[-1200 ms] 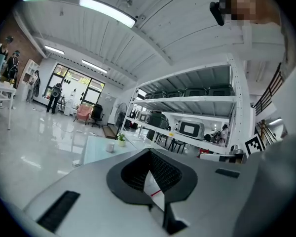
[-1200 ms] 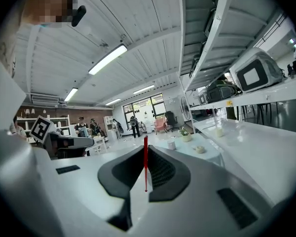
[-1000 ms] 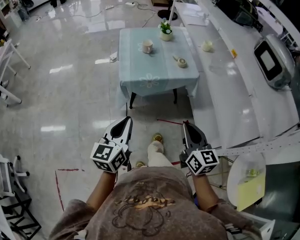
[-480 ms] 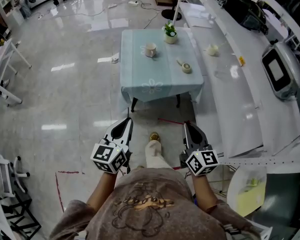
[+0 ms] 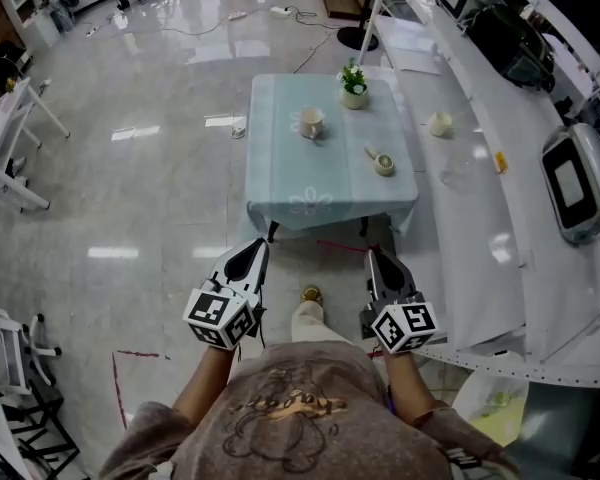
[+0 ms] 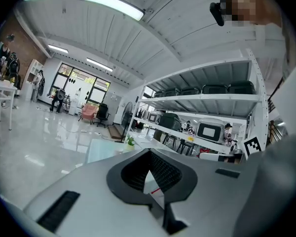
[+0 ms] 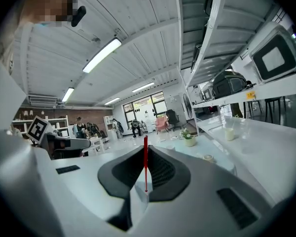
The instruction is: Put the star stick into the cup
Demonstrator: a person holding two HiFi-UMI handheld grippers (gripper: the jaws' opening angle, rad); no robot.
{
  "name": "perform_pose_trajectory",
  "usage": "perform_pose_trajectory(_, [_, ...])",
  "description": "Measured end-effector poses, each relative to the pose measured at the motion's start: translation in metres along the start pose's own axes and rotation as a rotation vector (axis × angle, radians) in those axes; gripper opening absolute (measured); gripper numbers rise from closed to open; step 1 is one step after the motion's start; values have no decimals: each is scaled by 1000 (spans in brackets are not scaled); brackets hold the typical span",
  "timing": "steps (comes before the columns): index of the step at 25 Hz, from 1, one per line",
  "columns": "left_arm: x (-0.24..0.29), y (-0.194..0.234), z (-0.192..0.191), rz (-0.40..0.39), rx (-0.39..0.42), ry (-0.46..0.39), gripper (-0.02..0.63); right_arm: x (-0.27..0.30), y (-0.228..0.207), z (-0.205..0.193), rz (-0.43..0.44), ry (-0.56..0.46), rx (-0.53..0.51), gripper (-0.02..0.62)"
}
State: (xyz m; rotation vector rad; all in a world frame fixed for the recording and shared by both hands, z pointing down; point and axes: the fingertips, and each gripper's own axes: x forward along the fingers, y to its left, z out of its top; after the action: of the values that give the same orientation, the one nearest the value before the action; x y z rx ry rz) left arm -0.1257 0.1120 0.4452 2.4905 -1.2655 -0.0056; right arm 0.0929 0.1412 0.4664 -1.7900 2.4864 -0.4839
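Observation:
A pale cup [image 5: 311, 121] stands on the low table with a light blue cloth [image 5: 280, 173], well ahead of both grippers. My right gripper [image 5: 378, 261] is held near my waist, short of the table's near edge. In the right gripper view its jaws [image 7: 145, 174] are shut on a thin red stick [image 7: 145, 157] that stands up between them; no star shows on it. My left gripper [image 5: 252, 255] is held level with the right one, its jaws [image 6: 150, 181] closed with nothing in them.
A small potted plant [image 5: 354, 85] and a small round object [image 5: 384, 164] also sit on the table. A long white counter [image 5: 480, 218] runs along the right, with a pale jar [image 5: 439, 124] and appliances on it. Red tape [image 5: 340, 247] marks the floor before the table.
I have stepped forward: the table has drawn nearer and slid right in the head view. Both grippers keep the same pose in front of me.

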Motion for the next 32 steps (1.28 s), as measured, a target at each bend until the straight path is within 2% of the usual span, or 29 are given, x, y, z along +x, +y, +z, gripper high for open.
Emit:
perform_pose_trajectory(15, [110, 24, 42, 51, -14, -21, 21, 102, -71, 51, 64, 5, 2, 21])
perform_pose_trajectory(22, [152, 32, 50, 81, -6, -37, 21, 140, -98, 56, 105, 16, 4, 21])
perform_pose_trajectory(32, [194, 43, 61, 80, 9, -36, 21, 172, -128, 70, 106, -6, 15, 21])
